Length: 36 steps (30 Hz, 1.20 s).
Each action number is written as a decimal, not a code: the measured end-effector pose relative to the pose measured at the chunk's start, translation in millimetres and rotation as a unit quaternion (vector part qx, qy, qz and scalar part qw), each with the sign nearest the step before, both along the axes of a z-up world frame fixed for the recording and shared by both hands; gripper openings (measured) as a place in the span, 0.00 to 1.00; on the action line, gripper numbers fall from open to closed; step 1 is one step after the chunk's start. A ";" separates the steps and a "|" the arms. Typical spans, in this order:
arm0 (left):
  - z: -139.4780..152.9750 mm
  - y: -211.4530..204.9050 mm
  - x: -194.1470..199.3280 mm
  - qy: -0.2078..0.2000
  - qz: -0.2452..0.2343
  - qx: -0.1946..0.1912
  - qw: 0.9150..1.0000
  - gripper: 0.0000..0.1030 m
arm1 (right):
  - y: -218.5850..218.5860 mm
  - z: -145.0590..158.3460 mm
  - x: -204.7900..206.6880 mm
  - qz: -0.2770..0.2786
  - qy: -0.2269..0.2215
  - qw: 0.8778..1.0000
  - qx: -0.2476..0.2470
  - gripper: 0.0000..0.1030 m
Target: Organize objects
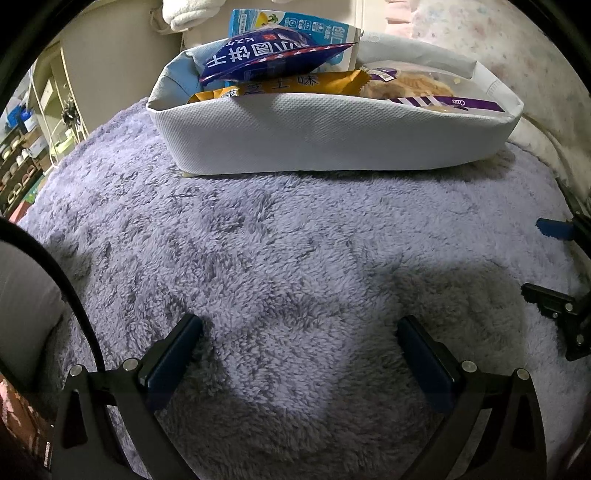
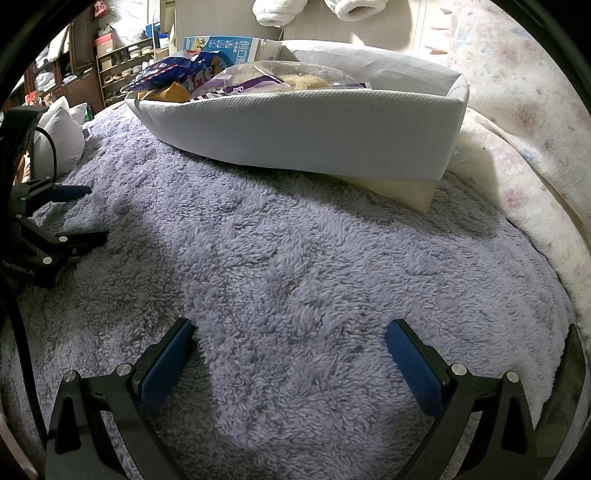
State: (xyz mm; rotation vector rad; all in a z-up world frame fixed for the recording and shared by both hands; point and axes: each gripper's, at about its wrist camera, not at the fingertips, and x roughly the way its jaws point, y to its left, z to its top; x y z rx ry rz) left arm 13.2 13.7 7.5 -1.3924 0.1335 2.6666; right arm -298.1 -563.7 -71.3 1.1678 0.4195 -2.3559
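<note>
On the far side of a fluffy lavender blanket a white fabric basket is set, well apart from both grippers. It is filled with snack packets: a dark blue packet is laid on top at the left, an orange packet is tucked beneath it along the near wall, and a clear bag with purple stripes holding pale pastries is seen at the right. A light blue carton is stood at the back of the basket, behind the dark blue packet. In the right wrist view the basket's right corner is seen resting on a cream pad, so that the basket is tilted slightly.

The left gripper is held low over the blanket with its jaws spread wide, and nothing is held between its blue pads. The right gripper is likewise spread wide and empty, just above the blanket. Each gripper is caught at the edge of the other's view, side by side and apart.

A floral quilt is seen at the right of the blanket, and white pillows at the left. Shelves with shoes are visible in the background, and white towels are hung above the basket.
</note>
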 end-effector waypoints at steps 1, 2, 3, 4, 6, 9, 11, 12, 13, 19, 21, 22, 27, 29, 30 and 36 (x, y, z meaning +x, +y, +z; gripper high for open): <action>0.0 -0.3 -0.1 0.000 0.000 0.000 1.000 1.00 | 0.0 0.0 0.1 0.000 0.000 1.000 0.000 1.00; -0.1 -0.6 -0.1 0.000 0.000 0.000 1.000 1.00 | 0.0 0.0 0.0 0.000 0.000 1.000 0.000 1.00; 0.2 0.0 0.4 0.000 0.000 0.000 1.000 1.00 | 0.0 0.0 0.0 0.000 0.000 1.000 0.000 1.00; 0.2 -0.1 0.3 0.000 -0.001 0.000 1.000 1.00 | 0.0 0.1 0.1 0.000 0.000 1.000 0.000 1.00; 0.3 -0.2 0.1 0.000 -0.002 -0.002 1.000 1.00 | 0.0 0.0 0.0 0.000 0.000 1.000 0.000 1.00; 0.5 -1.2 -0.7 0.000 -0.004 -0.004 1.000 1.00 | 0.0 0.0 -0.1 0.000 0.000 1.000 0.000 1.00; 0.6 -1.6 -1.1 -0.001 -0.005 -0.005 1.000 1.00 | 0.0 0.1 0.2 0.000 0.000 1.000 0.000 1.00; 0.6 -1.8 -1.3 -0.001 -0.005 -0.006 1.000 1.00 | 0.0 0.2 0.4 0.000 0.000 1.000 0.000 1.00; 0.5 -2.4 -1.5 -0.001 -0.005 -0.007 1.000 1.00 | 0.0 0.2 0.5 0.000 0.000 1.000 0.000 1.00; 0.4 -4.1 -2.2 -0.001 -0.005 -0.006 1.000 1.00 | 0.0 0.1 0.0 0.000 0.000 1.000 0.000 1.00; 0.6 -3.9 -1.9 -0.001 -0.005 -0.006 1.000 1.00 | 0.0 0.1 -0.1 0.000 0.000 1.000 0.000 1.00; 0.5 -4.3 -2.2 -0.001 -0.005 -0.006 1.000 1.00 | 0.1 0.2 0.4 0.000 0.000 1.000 0.000 1.00; 0.4 -4.1 -2.9 -0.001 -0.005 -0.005 1.000 1.00 | 0.0 0.2 0.3 0.000 0.000 1.000 0.000 1.00; 0.3 -5.2 -3.5 -0.001 -0.005 -0.004 1.000 1.00 | 0.0 0.2 0.2 0.000 0.000 1.000 0.000 1.00; 0.5 -5.4 -3.2 -0.001 -0.005 -0.004 1.000 1.00 | 0.0 0.2 0.3 0.000 0.000 1.000 0.000 1.00; 0.4 -5.9 -3.9 -0.001 -0.005 -0.004 1.000 1.00 | 0.0 0.2 0.3 0.000 0.000 1.000 0.000 1.00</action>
